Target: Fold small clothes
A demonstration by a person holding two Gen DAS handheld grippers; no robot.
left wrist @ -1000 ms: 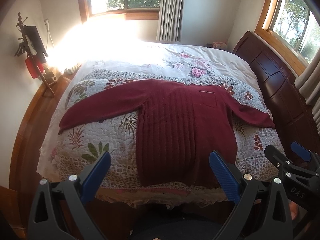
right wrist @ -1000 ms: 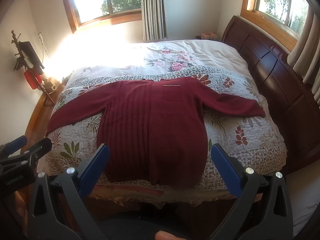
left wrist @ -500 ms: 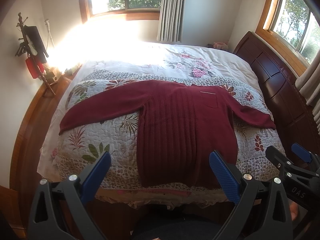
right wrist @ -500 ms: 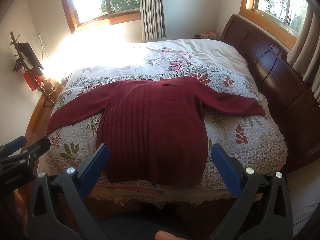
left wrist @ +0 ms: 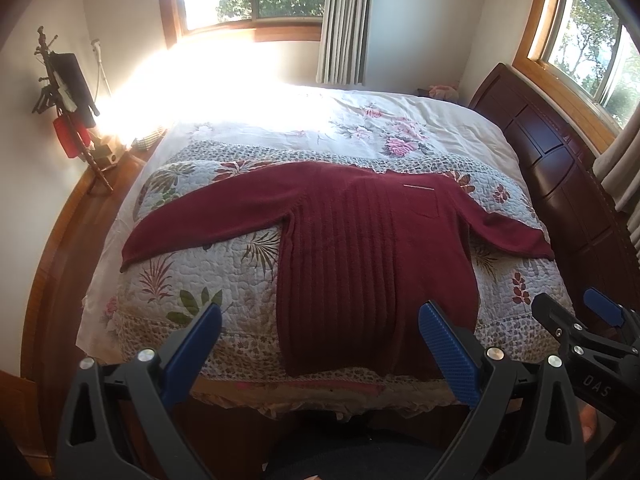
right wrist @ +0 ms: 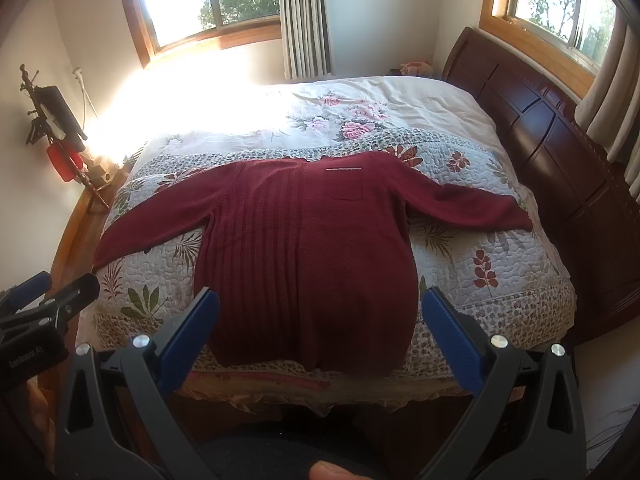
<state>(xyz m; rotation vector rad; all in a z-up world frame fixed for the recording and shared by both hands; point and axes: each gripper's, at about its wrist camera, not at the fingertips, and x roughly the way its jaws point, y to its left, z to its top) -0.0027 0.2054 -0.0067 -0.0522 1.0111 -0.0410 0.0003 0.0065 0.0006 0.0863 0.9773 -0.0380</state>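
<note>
Ribbed maroon sweater (left wrist: 376, 268) — flat, sleeves spread.

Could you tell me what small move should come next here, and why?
Probably bring the left hand-held gripper down to the left sleeve: the sweater lies flat and unfolded, sleeves spread, and both grippers, the right hand-held gripper included, hover open and empty.

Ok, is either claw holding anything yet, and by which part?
Nothing is held. The left claw and right claw are both open, short of the bed, and the red sweater lies flat, untouched.
</note>
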